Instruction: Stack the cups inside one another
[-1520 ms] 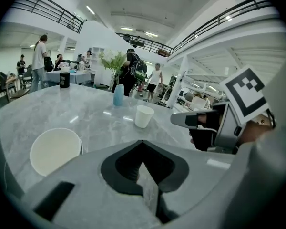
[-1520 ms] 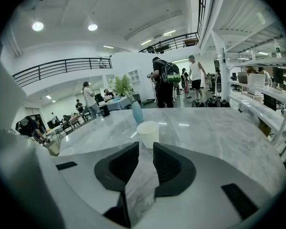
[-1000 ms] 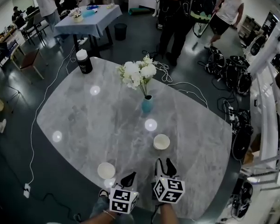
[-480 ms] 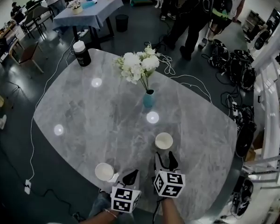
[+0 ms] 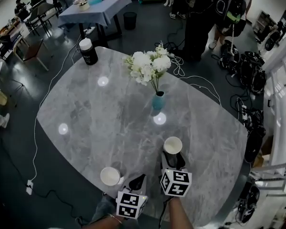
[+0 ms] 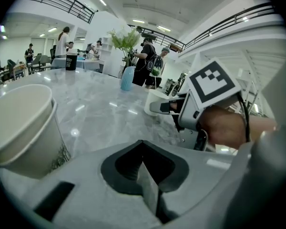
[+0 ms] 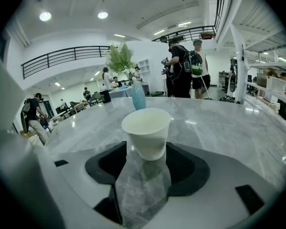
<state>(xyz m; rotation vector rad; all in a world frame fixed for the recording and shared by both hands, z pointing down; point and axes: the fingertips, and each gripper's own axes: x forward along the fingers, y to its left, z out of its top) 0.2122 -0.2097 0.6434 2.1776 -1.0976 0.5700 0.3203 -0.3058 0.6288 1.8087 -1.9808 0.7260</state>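
Two white paper cups stand upright on the grey marble table [image 5: 100, 118]. One cup [image 5: 173, 145] [image 7: 147, 132] is just ahead of my right gripper [image 5: 173, 160] [image 7: 145, 162]. Its jaws are opening, and the cup's base sits between the tips with a gap on each side, so nothing presses on it. The other cup [image 5: 110, 176] [image 6: 24, 128] is to the left of my left gripper [image 5: 138, 181] [image 6: 144, 168], apart from it. That gripper's jaws are shut on nothing. The left gripper view also shows the right gripper's marker cube [image 6: 212, 87].
A teal vase of white flowers [image 5: 158, 100] stands mid-table beyond the right cup. A black canister with a white lid [image 5: 88, 51] is at the far left edge. People, bags and cables are on the floor around the table.
My right gripper has moved forward to the right cup and its jaws have spread wider, now flanking the cup's base. The left gripper has stayed put.
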